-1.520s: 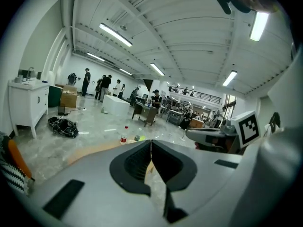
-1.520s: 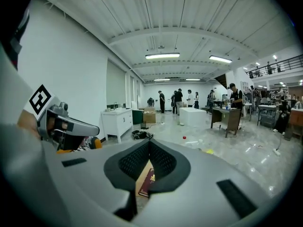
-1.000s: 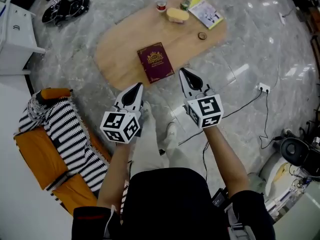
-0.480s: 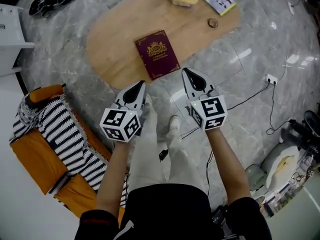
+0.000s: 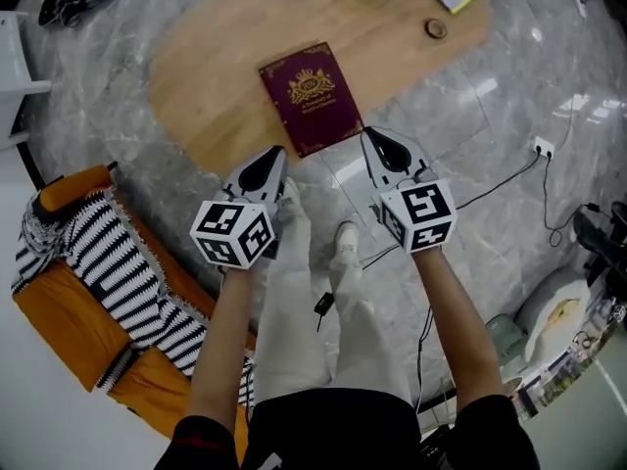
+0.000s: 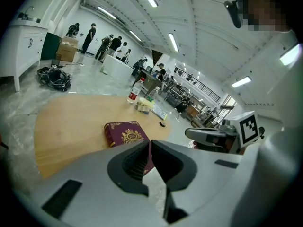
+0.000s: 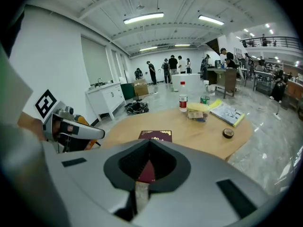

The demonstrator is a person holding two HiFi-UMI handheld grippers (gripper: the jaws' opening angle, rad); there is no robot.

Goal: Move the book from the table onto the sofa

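A dark red book point(image 5: 312, 97) with a gold crest lies flat on the low wooden table point(image 5: 216, 57), near its front edge. It shows too in the left gripper view as the book point(image 6: 124, 132) and in the right gripper view as the book point(image 7: 155, 136). My left gripper point(image 5: 274, 155) is shut and empty, just short of the book's near left corner. My right gripper point(image 5: 374, 141) is shut and empty beside the book's near right corner. The orange sofa point(image 5: 69, 302) with a striped throw point(image 5: 127, 262) sits at the lower left.
At the table's far end stand a red-capped bottle point(image 7: 182, 103), a green can point(image 7: 204, 100), a yellow-edged booklet point(image 7: 228, 113) and a small round tape roll point(image 7: 228, 133). Cables point(image 5: 509, 189) and a wall plug point(image 5: 542, 147) lie on the marble floor at right. People stand far back.
Both grippers have dropped and come closer to the book's near edge, staying shut. In the head view the table and book have slid nearer.
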